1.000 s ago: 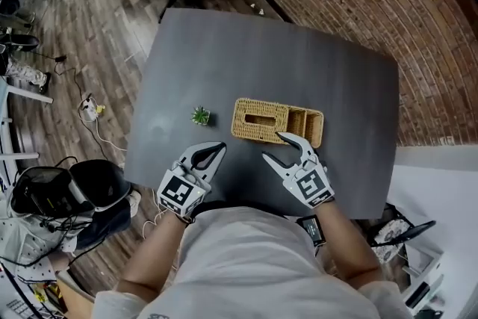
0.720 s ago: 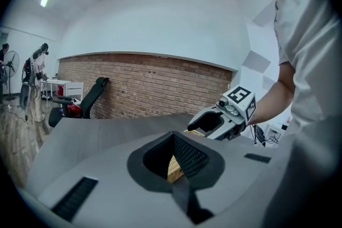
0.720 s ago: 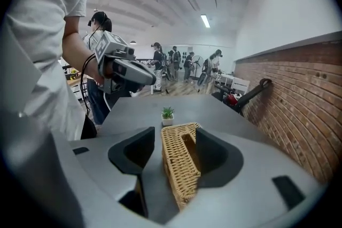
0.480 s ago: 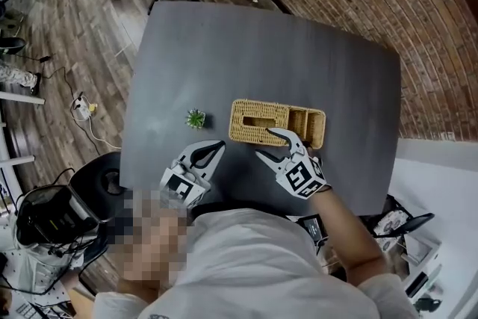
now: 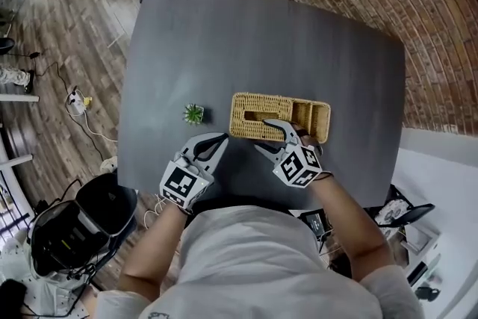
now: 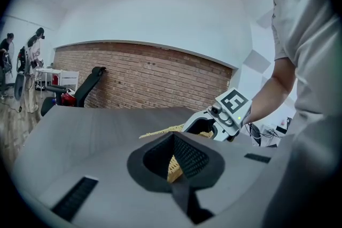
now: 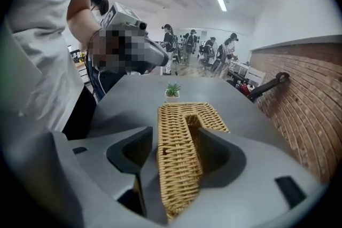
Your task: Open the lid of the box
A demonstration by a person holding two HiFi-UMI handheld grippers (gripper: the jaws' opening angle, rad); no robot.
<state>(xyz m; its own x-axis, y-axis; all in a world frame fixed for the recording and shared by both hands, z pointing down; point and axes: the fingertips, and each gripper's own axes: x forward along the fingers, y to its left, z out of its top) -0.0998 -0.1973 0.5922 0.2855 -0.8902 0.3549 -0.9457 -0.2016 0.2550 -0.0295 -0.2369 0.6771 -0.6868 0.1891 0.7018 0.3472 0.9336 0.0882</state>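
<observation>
The right hand-held gripper (image 5: 265, 135) had come down on the near edge of the wicker box (image 5: 317, 132), its jaws having just been spreading to their widest. In the right gripper view a strip of the woven lid (image 7: 179, 168) lay between the two jaws, one jaw outside the near wall and the other over the lid's long slot, but the pads did not yet appear to press on it. The lid was still flat and shut on the box.

The left hand-held gripper (image 5: 222, 138) had sunk a little toward the bench (image 5: 261, 41) and hung just to the left of the right one, off the box's near left corner. Its jaw tips were pressed together on nothing, and only a sliver of wicker showed beyond them in the left gripper view.

Past the box's far left end from the right gripper stood a small potted plant (image 5: 193, 113), apart from the box and clear of both tools.

Judged from this, the approach was over and the grip was the step in hand. The right jaws would need to close on the lid's edge before any lift. The left gripper looked placed to steady the box if it shifted.
</observation>
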